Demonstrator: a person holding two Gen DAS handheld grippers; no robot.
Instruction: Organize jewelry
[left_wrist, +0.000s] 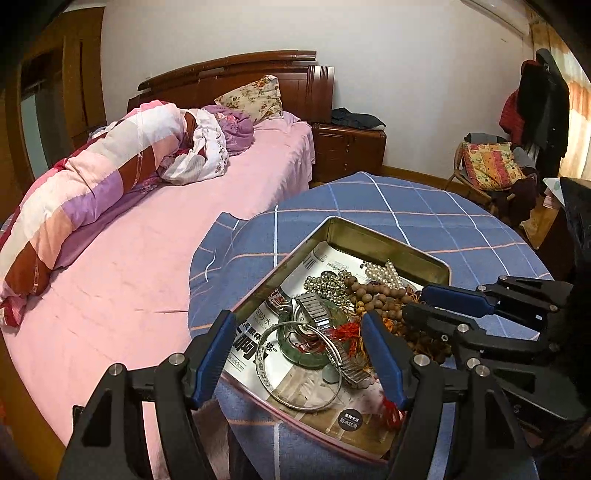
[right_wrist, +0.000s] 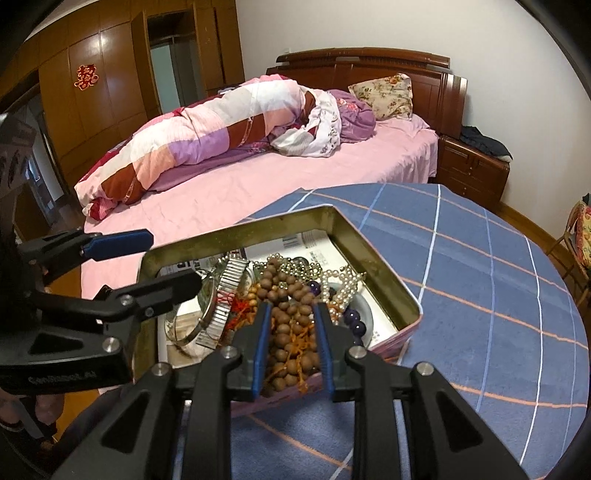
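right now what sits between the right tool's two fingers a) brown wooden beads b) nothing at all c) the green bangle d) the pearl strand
a: in the right wrist view the right tool straddles the brown wooden beads heaped in the tin, while the pearl strand lies beyond its fingertips and the green bangle lies over by the left tool.

Tangled jewelry (right_wrist: 291, 295) heaped in tin (right_wrist: 384, 273)

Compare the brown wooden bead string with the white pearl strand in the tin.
The brown wooden bead string has large matte beads on orange cord; the white pearl strand has small glossy ones. The wooden beads heap at the near end of the metal tin; the pearls lie further in, towards its right wall. Both lie tangled together.
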